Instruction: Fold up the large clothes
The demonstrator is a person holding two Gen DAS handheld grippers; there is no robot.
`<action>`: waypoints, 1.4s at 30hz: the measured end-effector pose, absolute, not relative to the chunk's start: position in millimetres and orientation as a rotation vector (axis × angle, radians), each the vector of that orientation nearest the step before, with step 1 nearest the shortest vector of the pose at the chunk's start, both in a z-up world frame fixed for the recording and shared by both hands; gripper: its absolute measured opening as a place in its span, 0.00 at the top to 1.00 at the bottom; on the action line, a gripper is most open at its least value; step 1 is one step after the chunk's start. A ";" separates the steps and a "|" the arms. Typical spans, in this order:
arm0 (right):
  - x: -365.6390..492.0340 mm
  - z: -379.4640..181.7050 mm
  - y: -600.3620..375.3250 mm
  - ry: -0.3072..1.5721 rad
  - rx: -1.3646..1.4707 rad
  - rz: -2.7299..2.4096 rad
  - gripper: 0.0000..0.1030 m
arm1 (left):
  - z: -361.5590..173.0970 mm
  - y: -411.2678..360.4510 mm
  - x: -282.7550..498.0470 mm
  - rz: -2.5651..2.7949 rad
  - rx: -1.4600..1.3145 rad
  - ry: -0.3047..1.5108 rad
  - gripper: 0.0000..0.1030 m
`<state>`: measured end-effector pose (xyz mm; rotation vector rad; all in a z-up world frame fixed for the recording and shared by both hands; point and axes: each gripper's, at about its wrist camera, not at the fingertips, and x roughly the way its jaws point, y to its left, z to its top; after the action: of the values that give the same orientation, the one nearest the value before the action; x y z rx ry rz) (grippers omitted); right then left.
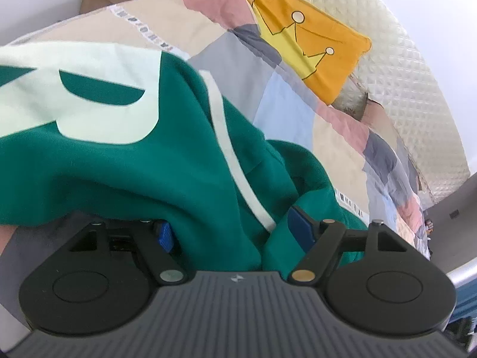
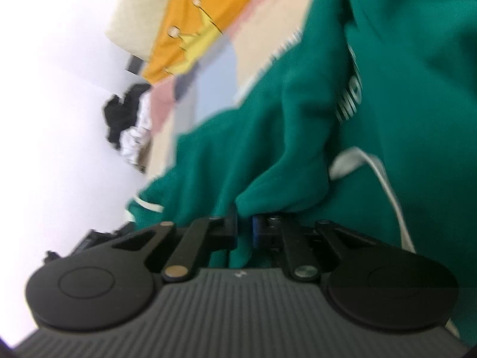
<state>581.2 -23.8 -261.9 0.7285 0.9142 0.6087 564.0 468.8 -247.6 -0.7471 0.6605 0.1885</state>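
Pinching green fleece sweatshirt [image 2: 268, 155] cloth, right tongs [image 2: 244, 229] seem clenched; left tongs [image 1: 235, 232] gape around a fold.

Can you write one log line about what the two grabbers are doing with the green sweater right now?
left gripper: open, green sweater between jaws | right gripper: shut on green sweater | place: patchwork bed cover

A home bedroom: patchwork bedspread [image 1: 268, 68], orange crown pillow [image 1: 313, 38], quilted cream headboard [image 1: 402, 68].
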 end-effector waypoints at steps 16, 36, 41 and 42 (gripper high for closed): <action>617.1 -246.2 -136.0 0.752 0.867 0.376 0.90 | -246.0 452.2 558.8 0.403 -0.654 0.691 0.24; 602.0 -261.2 -91.6 0.862 0.814 0.447 0.63 | -212.9 425.1 532.9 0.384 -0.786 0.585 0.20; 594.0 -263.5 -78.7 0.856 0.767 0.463 0.85 | -210.6 418.8 504.5 0.370 -0.787 0.626 0.19; 591.1 -259.1 -77.7 0.839 0.753 0.488 0.85 | -208.7 416.4 498.1 0.363 -0.791 0.627 0.19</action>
<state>591.1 -77.7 -259.1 0.7526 0.8389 0.4875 498.1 416.4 -208.7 -0.7910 0.6273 0.3628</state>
